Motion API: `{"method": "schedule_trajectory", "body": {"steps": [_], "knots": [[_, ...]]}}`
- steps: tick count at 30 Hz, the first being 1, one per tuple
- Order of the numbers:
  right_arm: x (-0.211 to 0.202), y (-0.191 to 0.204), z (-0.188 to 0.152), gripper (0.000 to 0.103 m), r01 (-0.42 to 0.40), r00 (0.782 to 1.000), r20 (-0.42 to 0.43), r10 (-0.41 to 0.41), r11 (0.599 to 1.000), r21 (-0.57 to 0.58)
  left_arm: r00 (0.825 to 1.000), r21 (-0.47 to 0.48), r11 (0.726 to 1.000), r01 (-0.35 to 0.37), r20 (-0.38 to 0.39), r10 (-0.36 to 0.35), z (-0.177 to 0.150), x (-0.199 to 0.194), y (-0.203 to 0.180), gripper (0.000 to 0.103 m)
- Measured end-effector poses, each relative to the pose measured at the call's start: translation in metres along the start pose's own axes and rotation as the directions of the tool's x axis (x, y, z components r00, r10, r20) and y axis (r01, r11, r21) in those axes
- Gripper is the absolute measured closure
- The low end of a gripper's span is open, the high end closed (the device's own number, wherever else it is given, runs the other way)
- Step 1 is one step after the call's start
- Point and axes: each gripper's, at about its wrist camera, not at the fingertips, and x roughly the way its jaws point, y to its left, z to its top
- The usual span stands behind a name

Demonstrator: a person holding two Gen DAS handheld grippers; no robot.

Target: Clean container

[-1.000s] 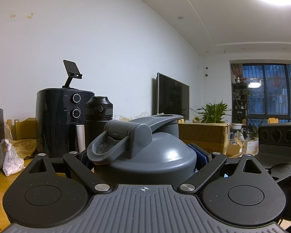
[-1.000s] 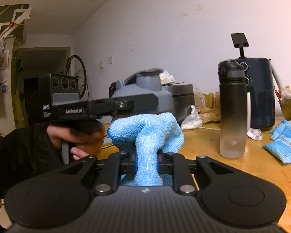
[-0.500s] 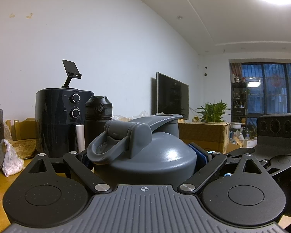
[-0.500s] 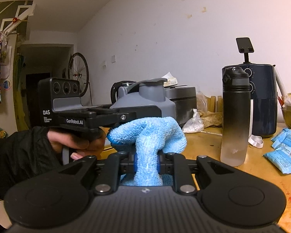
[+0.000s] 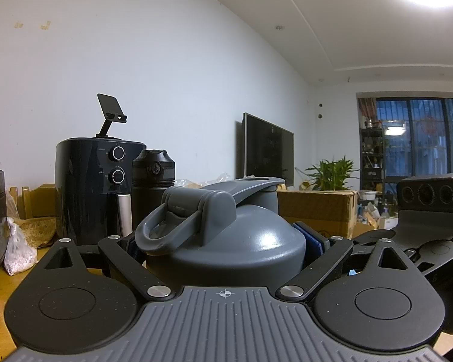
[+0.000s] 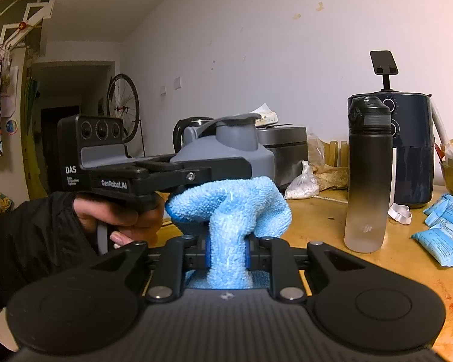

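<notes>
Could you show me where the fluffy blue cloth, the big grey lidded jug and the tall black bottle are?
Fluffy blue microfibre cloth (image 6: 226, 199): right wrist view, on its bunched top.
Big grey plastic jug with a loop handle (image 5: 256, 241): left wrist view, on its domed lid.
Tall black bottle with a frosted base (image 6: 367, 163): right wrist view, on its dark body.

Fluffy cloth (image 6: 226, 208); glossy plastic container (image 5: 226, 241)

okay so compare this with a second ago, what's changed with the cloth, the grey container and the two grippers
Little changed. In the left wrist view the right gripper now shows more fully at the right edge. In the right wrist view the tall black bottle sits lower and further right. The blue cloth stays clamped in the right gripper's fingers, bunched under the left gripper, which still clasps the grey container. Nothing was picked up or let go.
</notes>
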Motion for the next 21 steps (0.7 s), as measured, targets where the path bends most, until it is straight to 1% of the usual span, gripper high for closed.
{"method": "schedule_trajectory", "body": {"steps": [8, 16, 21], "knots": [[0.004, -0.003, -0.004, 0.088, -0.012, 0.999, -0.031, 0.012, 1.000, 0.006, 1.000, 0.002, 1.000, -0.001, -0.008, 0.001, 0.001, 0.001, -0.001, 0.008], [0.014, -0.006, -0.016, 0.088, -0.013, 0.994, -0.111, 0.014, 1.000, 0.013, 1.000, 0.002, 1.000, -0.002, -0.009, 0.002, 0.002, 0.001, -0.001, 0.008], [0.022, -0.013, -0.026, 0.088, -0.025, 0.985, -0.167, 0.030, 0.999, 0.033, 1.000, 0.002, 1.000, -0.005, -0.011, 0.005, 0.003, 0.002, 0.000, 0.008]]}}
